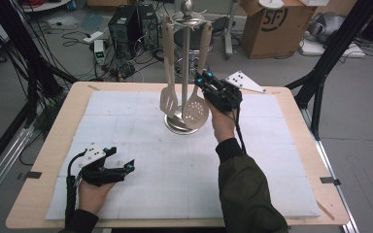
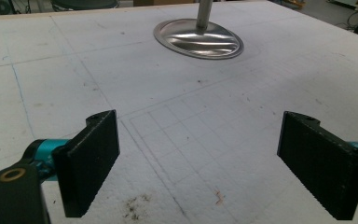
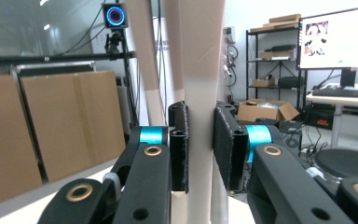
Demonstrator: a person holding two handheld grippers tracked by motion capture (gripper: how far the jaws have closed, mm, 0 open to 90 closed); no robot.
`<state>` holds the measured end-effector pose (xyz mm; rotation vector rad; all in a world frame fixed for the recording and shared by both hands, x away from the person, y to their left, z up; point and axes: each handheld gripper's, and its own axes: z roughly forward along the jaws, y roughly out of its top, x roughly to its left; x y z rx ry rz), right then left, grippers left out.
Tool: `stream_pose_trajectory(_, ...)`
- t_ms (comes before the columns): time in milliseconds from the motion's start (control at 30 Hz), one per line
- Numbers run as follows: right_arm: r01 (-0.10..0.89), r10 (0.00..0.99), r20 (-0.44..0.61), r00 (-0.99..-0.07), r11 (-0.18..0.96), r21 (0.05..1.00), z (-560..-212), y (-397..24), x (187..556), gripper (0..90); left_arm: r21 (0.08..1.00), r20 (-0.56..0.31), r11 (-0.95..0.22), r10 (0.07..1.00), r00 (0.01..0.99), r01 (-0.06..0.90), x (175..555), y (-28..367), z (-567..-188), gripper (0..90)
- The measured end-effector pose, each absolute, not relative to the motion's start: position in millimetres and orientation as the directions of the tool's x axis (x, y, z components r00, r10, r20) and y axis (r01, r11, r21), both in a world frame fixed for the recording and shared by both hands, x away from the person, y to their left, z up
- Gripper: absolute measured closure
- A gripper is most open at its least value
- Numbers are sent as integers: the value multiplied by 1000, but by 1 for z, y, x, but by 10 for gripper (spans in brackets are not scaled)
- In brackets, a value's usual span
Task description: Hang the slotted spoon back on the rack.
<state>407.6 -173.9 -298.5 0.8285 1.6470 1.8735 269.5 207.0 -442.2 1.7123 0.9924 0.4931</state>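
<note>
The pale wooden skimmer spoon with a round perforated head (image 1: 195, 110) hangs from the shiny metal utensil stand (image 1: 185, 63) at the table's far middle, beside a pale wooden slotted spatula (image 1: 169, 99). My right gripper (image 1: 200, 80) has its pads clamped on the skimmer's handle. My left gripper (image 1: 121, 158) rests wide open on the white foam mat (image 1: 175, 165), holding nothing.

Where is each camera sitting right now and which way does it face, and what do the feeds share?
High view: above the person's side of the table, looking forward and down; both forearms, the left gripper and the right gripper show.
Left gripper view: low over the white mat, looking along its open jaws toward the stand's metal base.
Right gripper view: level, facing the room; its jaws close on the slotted spoon's handle.
Shared: the high view and left gripper view both show the base; the high and right views both show the handle.
</note>
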Motion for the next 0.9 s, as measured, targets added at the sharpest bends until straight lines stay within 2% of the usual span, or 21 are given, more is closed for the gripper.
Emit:
stream_pose_trajectory(333,85,682,190,-706,-185,979,-300,-197,435,776,919,-136,-108,816,562,379,268,212,-444,133)
stream_pose_trajectory(900,128,563,189,-805,-147,981,-299,-202,452,777,915,-135,-106,828,544,388,262,218,-446,133)
